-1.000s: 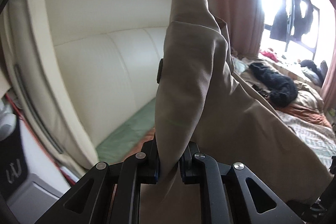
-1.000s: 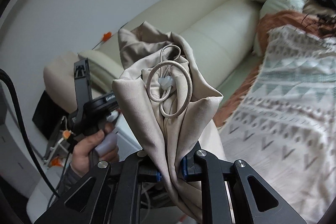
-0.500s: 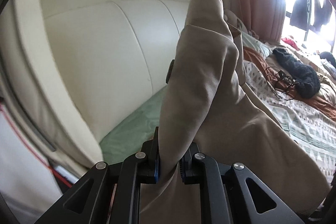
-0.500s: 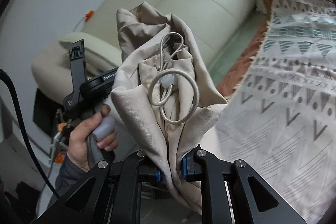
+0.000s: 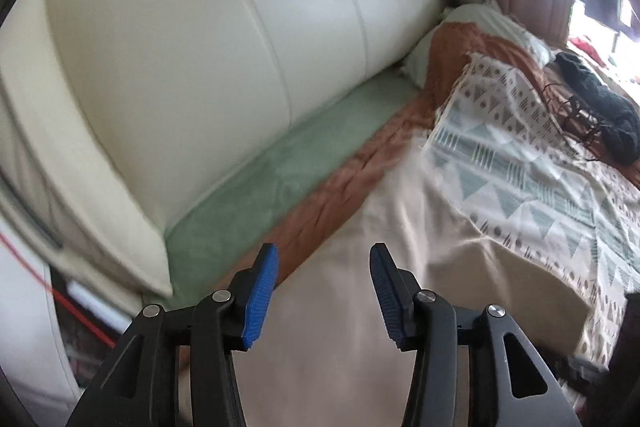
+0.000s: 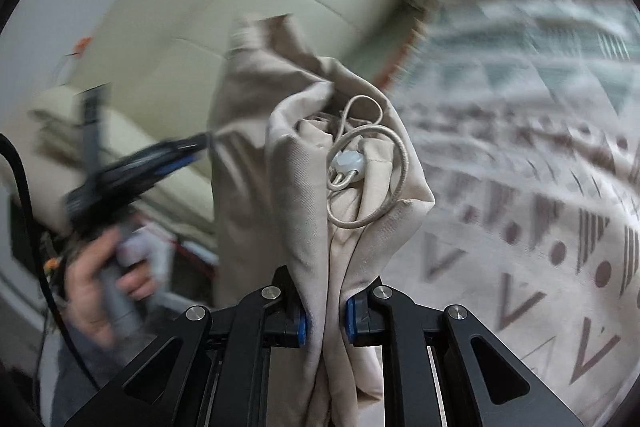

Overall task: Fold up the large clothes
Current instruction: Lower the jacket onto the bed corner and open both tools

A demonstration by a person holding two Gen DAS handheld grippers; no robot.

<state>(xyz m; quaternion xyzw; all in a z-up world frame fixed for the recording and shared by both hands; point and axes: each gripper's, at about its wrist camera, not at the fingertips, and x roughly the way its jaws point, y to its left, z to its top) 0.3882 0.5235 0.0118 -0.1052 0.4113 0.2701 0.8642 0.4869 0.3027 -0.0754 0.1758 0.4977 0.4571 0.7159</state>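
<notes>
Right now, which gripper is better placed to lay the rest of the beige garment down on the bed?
Right. The right gripper is clamped on the bunched beige garment near its drawstring toggle. The left gripper is opening, nothing between its pads, and the cloth lies below it on the bed.

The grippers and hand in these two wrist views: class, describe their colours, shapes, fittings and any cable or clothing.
The left gripper has black angular linkage arms with triangular cut-outs, silver pivot bolts and ridged blue finger pads. The right gripper matches it, with only slivers of blue showing. The left hand grips a pale grey handle; a grey sleeve covers the wrist, and a black cable loops beside it.
</notes>
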